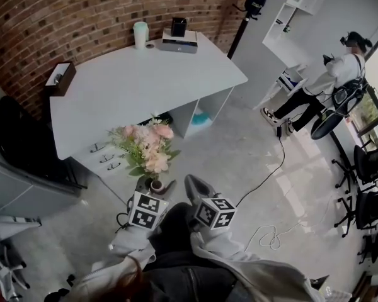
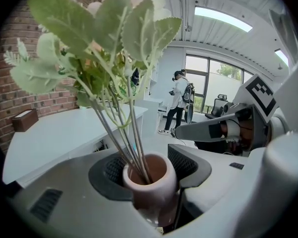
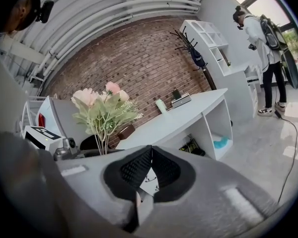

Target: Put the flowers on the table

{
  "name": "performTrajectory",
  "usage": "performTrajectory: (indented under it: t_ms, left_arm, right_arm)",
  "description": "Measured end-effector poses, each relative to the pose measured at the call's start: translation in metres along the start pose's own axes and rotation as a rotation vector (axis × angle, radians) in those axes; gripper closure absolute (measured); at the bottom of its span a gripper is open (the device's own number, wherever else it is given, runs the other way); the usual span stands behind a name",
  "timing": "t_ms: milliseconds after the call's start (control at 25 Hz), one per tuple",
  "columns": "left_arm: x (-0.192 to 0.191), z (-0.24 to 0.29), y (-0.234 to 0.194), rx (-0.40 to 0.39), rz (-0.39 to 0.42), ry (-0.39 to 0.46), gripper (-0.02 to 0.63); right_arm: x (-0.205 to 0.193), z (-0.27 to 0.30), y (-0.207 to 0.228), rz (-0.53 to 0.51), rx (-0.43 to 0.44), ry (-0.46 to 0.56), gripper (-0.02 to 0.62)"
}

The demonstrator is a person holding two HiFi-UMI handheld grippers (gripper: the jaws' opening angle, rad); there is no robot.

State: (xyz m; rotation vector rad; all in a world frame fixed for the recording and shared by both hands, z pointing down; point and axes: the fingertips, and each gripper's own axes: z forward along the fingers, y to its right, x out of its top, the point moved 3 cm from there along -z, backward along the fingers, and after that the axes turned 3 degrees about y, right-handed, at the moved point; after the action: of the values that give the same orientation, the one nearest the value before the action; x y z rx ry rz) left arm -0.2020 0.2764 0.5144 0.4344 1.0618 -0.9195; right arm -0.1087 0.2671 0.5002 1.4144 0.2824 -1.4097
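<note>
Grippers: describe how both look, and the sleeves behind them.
The left gripper and the right gripper have smooth light grey shells, with black ribbed pads lining the jaws. Each carries a white cube printed with black square markers. The person's sleeves are loose, light grey cloth.

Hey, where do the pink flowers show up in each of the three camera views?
Head view: flowers lower centre-left, before the white desk.
Left gripper view: flowers fill the upper left, pot clamped in left tongs.
Right gripper view: flowers left of centre.
Shared landmark: the white desk.
</note>
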Motion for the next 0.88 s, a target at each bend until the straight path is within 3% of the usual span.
performTrajectory:
  t_ms: [520, 880]
  left_arm:
    - [0.013, 0.028, -0.007, -0.023, 0.045, -0.011, 0.383]
    - [0.047, 0.099, -0.015, -0.039, 0.061, -0.002, 0.383]
  right_arm:
    - [0.012, 0.007, 0.033, 0.016, -0.04, 0.019, 0.595]
    - [0.046, 0.038, 0.089, 0.04, -0.044, 0.031, 0.595]
